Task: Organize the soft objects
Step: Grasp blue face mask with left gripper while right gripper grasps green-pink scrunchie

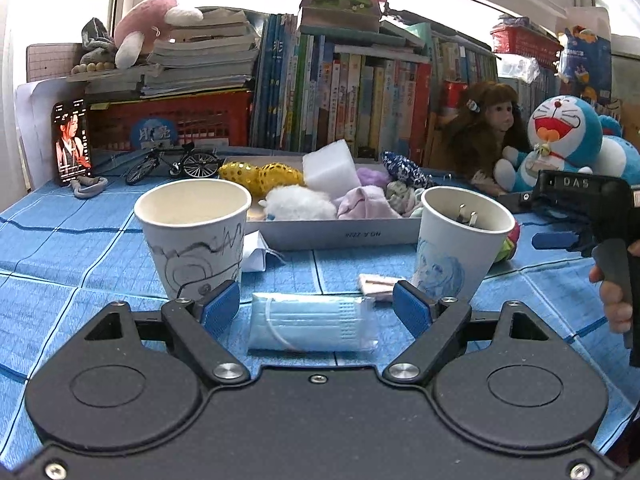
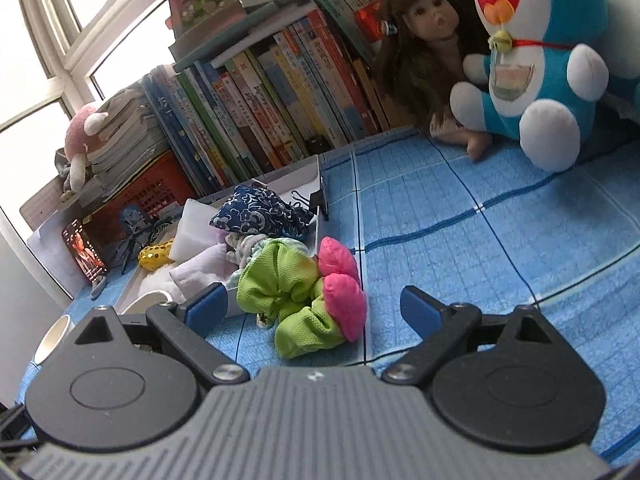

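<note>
Crinkly plastic-wrapped mask [image 1: 312,322] between spread left jaws | knobbly green-pink plush [image 2: 304,296] between spread right jaws

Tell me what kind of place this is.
Most likely a home desk or a child's study corner: a row of books along the back by a window, plush toys such as the blue cat beside a doll, and a blue cloth over the table.

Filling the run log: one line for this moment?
left gripper: open over packaged mask | right gripper: open at green-pink toy | tray: part filled
</note>
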The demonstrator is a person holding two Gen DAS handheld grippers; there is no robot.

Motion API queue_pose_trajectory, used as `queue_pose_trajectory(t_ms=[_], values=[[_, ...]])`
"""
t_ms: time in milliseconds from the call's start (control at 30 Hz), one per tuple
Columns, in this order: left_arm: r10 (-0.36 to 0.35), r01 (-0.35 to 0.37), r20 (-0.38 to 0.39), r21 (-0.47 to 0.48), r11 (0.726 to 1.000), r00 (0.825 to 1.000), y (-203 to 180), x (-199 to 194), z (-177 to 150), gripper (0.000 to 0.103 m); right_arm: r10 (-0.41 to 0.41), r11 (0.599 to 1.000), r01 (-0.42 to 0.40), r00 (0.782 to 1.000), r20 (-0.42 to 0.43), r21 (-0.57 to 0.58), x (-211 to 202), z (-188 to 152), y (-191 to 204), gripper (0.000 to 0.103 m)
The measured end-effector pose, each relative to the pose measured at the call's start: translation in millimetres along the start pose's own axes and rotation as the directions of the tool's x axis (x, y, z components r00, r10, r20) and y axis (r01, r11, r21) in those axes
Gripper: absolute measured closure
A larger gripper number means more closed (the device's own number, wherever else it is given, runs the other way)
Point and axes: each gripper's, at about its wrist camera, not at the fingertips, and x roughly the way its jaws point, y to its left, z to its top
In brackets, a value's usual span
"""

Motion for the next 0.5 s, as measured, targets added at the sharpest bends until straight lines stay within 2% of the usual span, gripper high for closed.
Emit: queue_pose_trajectory(t_ms=[500], values=[[0.03,-0.03,-0.05,0.005,1.0,0.998,-0.7,17.8,-8.8,0.02,0.018,0.996,-0.013,0.998,-0.058,0.085,20.7,3.8,-5.7,0.006]])
